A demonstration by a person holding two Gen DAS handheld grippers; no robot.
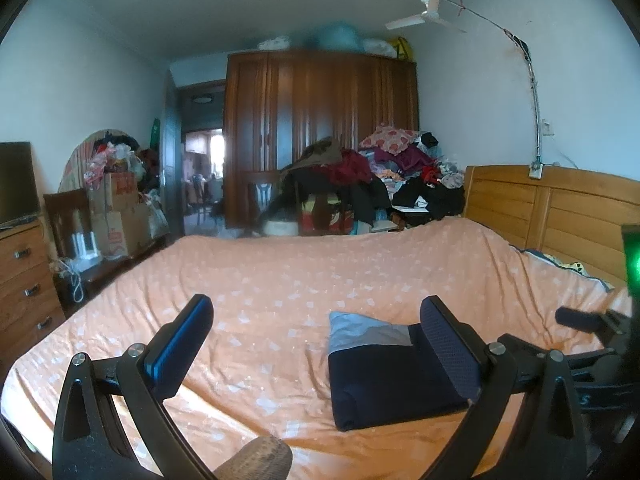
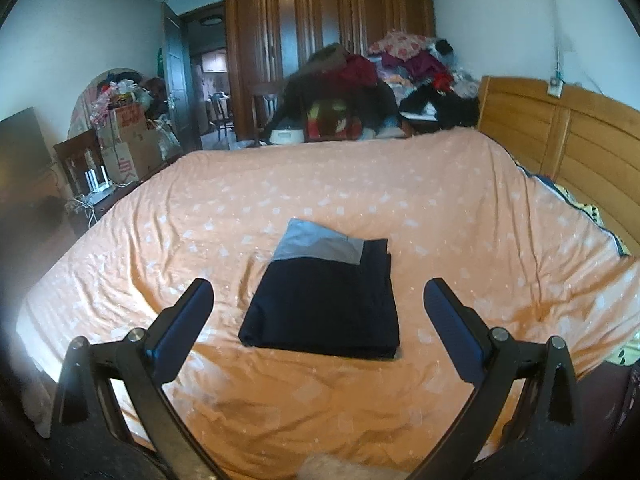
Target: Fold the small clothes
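A folded dark navy garment point(image 2: 324, 304) with a grey band at its far end lies flat on the orange bedspread point(image 2: 360, 192). My right gripper point(image 2: 318, 294) hovers above its near half, open, nothing between the fingers. In the left wrist view the same folded garment point(image 1: 384, 376) sits right of centre, partly behind the right finger point(image 1: 448, 344). My left gripper point(image 1: 316, 320) is open and empty, off to the garment's left. The other gripper's body point(image 1: 592, 328) shows at the right edge.
A wooden headboard point(image 1: 560, 208) runs along the right. Beyond the bed stand a brown wardrobe point(image 1: 320, 120), a heap of clothes point(image 1: 384, 164) and stacked cartons point(image 1: 116, 208). A drawer chest point(image 1: 24, 276) is at the left, an open doorway point(image 1: 200, 152) behind.
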